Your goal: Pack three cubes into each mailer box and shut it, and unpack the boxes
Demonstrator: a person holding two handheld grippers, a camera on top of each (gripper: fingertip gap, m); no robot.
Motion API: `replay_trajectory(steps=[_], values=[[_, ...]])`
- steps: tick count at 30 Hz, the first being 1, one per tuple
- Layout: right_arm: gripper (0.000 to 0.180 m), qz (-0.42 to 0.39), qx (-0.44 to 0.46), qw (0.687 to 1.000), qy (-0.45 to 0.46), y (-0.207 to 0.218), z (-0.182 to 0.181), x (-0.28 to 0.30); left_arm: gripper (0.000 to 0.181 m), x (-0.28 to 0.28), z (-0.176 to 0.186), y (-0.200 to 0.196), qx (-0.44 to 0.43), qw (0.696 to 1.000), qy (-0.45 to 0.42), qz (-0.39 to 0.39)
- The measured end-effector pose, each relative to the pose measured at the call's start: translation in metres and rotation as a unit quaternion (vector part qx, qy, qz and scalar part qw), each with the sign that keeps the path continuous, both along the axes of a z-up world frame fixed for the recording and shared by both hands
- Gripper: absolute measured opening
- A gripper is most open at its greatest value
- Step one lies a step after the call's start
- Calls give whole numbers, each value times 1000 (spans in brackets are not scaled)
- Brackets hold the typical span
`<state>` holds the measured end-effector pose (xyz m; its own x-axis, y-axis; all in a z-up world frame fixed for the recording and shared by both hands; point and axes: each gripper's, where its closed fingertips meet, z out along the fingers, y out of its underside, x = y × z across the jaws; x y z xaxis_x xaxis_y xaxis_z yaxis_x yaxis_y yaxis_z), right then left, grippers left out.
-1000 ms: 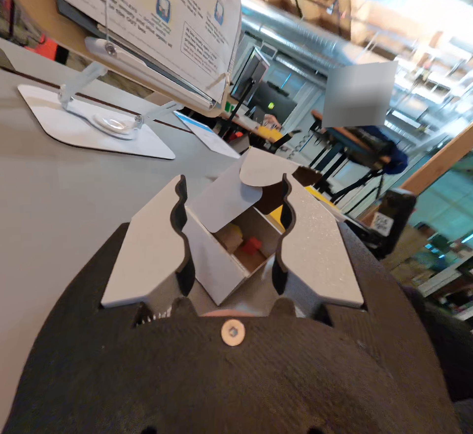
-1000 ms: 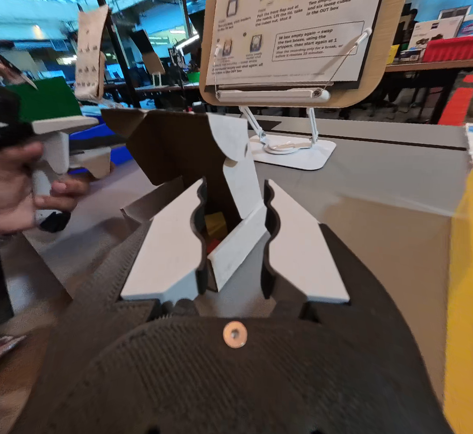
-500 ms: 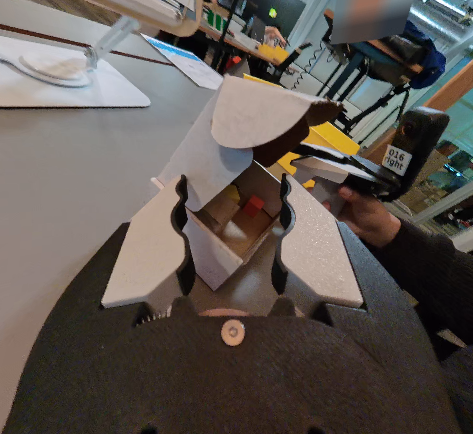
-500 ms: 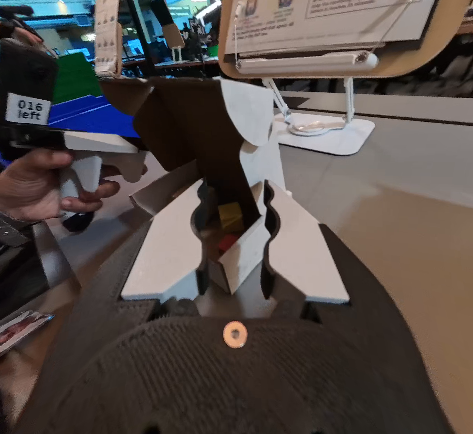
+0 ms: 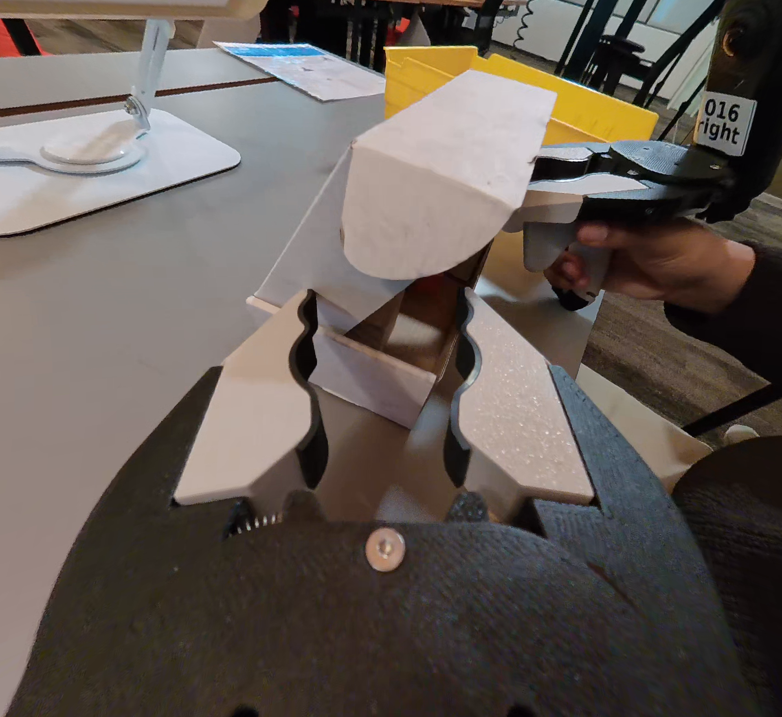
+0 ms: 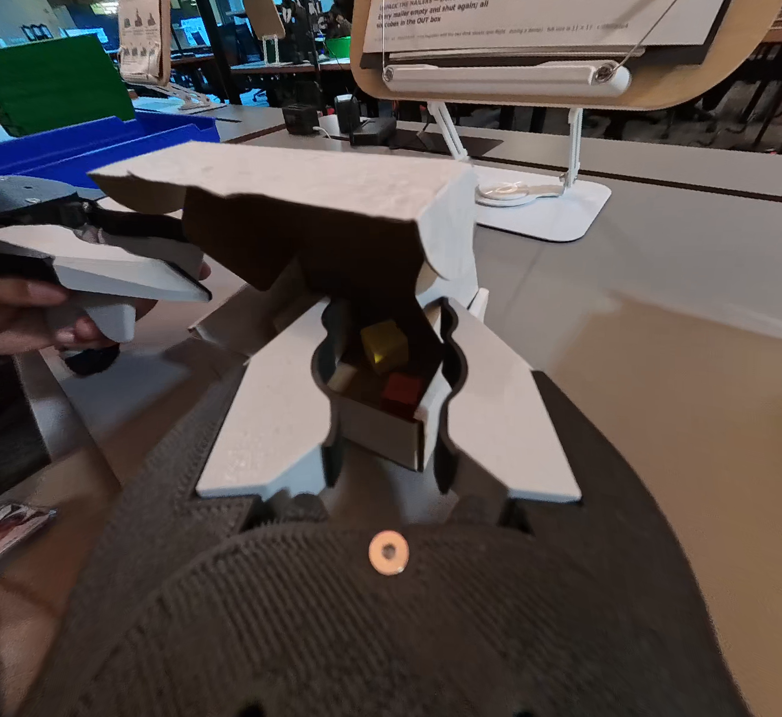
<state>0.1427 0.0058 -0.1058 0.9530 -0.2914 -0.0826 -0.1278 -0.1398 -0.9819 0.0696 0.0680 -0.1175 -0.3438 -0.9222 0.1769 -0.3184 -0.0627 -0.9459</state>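
A white mailer box [image 5: 372, 375] stands on the grey table [image 5: 106, 316], its lid [image 5: 444, 172] tipped forward over the opening. My left gripper [image 5: 385, 309] is open, with a box corner between its fingers. The right gripper [image 5: 592, 172], held in a hand, shows at the lid's right edge. In the right wrist view the box [image 6: 381, 434] holds a yellow cube [image 6: 383, 343], a red cube [image 6: 402, 394] and a pale wooden cube [image 6: 342, 375] under the lid [image 6: 296, 180]. My right gripper [image 6: 383, 316] is open around the box's near corner. The left gripper [image 6: 127, 273] shows beside the lid's left edge.
A yellow bin [image 5: 529, 79] stands behind the box at the table's right. A blue bin [image 6: 106, 146] lies at the far left. A document stand rests on a white base [image 5: 106, 155] [image 6: 541, 206]. A printed sheet [image 5: 304, 66] lies beyond it.
The lid has swung down from nearly upright to almost level over the box. Both grippers have tilted lower and closer to the box, still open.
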Motion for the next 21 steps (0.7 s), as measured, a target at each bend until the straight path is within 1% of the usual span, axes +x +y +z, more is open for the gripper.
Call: replay_trajectory(steps=[5, 7, 9, 12, 14, 15, 17, 21], values=[[47, 1, -4, 1000, 1, -7, 0, 1, 63, -2, 2, 4, -15, 1000, 5, 1], [59, -35, -5, 999, -7, -15, 3, 11, 64, -4, 7, 9, -28, 1000, -2, 11], [59, -52, 20, 998, -15, -25, 13, 16, 62, -7, 17, 25, -42, 998, -21, 41], [62, -42, 65, 997, 4, -34, 28, 14, 63, -12, 34, 53, -95, 990, -56, 82], [64, -36, 86, 995, 15, -37, 34, 14, 67, -17, 47, 54, -132, 986, -80, 56], [65, -33, 87, 996, 16, -36, 34, 14, 74, -18, 51, 51, -140, 985, -88, 43], [66, -30, 71, 997, 5, -33, 29, 12, 76, -17, 54, 51, -127, 986, -98, 47], [63, -30, 42, 997, -58, -29, 27, 4, 73, -14, 57, 43, -93, 988, -119, 44]])
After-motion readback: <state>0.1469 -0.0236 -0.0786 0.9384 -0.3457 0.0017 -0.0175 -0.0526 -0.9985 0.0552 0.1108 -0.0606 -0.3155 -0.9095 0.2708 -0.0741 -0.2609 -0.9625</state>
